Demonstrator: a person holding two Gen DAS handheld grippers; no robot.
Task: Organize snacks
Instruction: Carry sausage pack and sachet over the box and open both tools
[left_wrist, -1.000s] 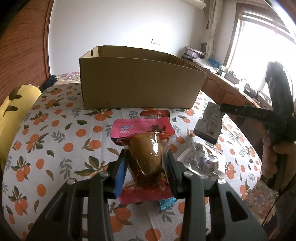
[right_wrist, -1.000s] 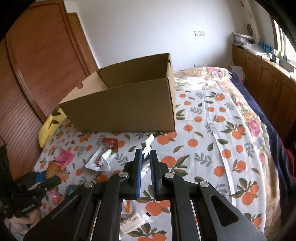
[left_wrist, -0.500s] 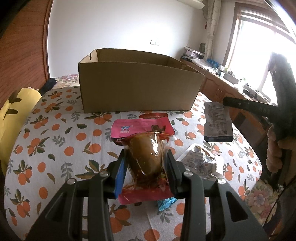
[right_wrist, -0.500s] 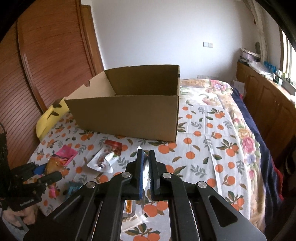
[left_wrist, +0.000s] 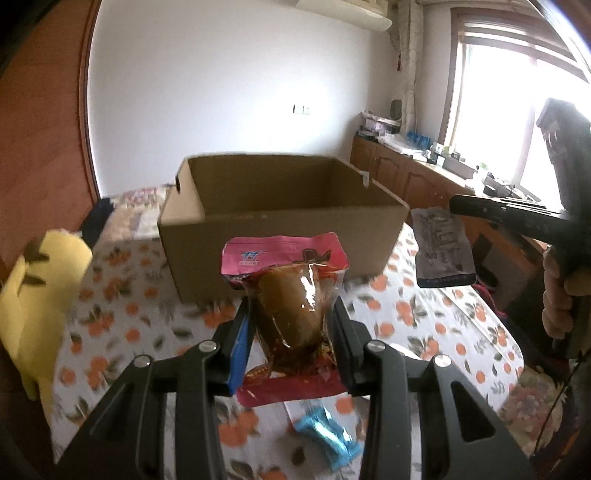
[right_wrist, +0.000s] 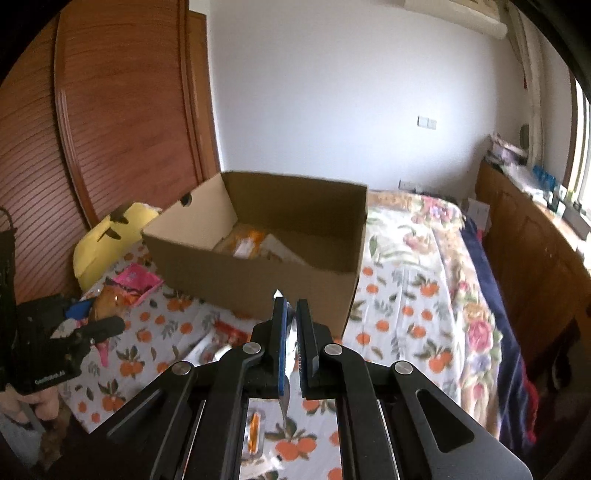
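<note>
Left wrist view: both pinched packets have risen off the orange-print cloth (left_wrist: 110, 325). The left gripper (left_wrist: 291, 328) clamps a pink-edged clear pouch (left_wrist: 290, 306); the right gripper (right_wrist: 291, 314), pressed together on a grey foil sachet (left_wrist: 441, 251), nears the open cardboard box (left_wrist: 280, 229), likely for dropping.

Box (left_wrist: 280, 240) on tablecloth (left_wrist: 424, 317), blue wrapper (left_wrist: 327, 441) before it.
</note>
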